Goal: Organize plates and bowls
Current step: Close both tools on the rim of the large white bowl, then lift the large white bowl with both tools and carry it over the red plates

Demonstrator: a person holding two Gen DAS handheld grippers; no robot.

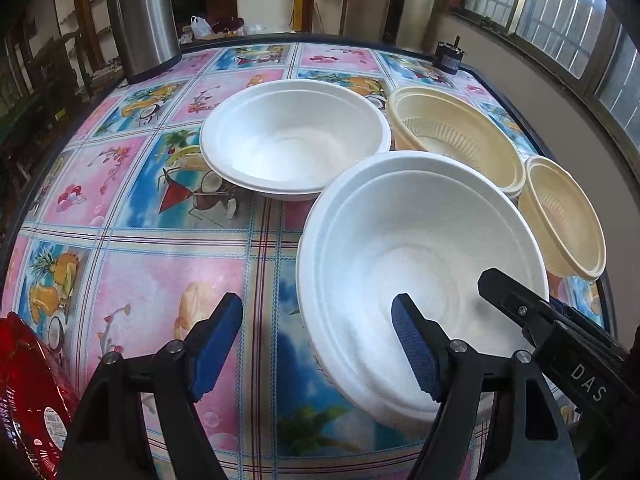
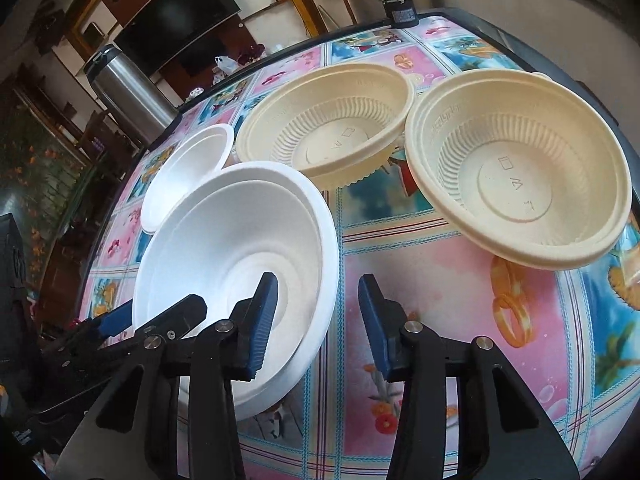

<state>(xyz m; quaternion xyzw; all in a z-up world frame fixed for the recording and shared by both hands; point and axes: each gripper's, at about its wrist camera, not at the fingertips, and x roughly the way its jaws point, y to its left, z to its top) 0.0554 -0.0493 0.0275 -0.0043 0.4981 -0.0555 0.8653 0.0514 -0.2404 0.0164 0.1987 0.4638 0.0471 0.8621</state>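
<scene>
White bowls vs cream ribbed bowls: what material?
Near white round bowl: looks like foam or moulded pulp, matte, grainy surface, thick soft rim. Cream ribbed round bowl: probably thin moulded plastic or starch blend, slight sheen, crisp fluting, embossed marks on its base. Neither is certain.

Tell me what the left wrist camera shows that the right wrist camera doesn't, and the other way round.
Only the left wrist view shows the red plate at the table's near left edge. Only the right wrist view shows the moulded marks on the two beige bowls' floors, nearer and farther. Both show the tilted near white bowl with the left gripper and right gripper each straddling its rim, the far white bowl, the steel flask and the patterned tablecloth.
</scene>
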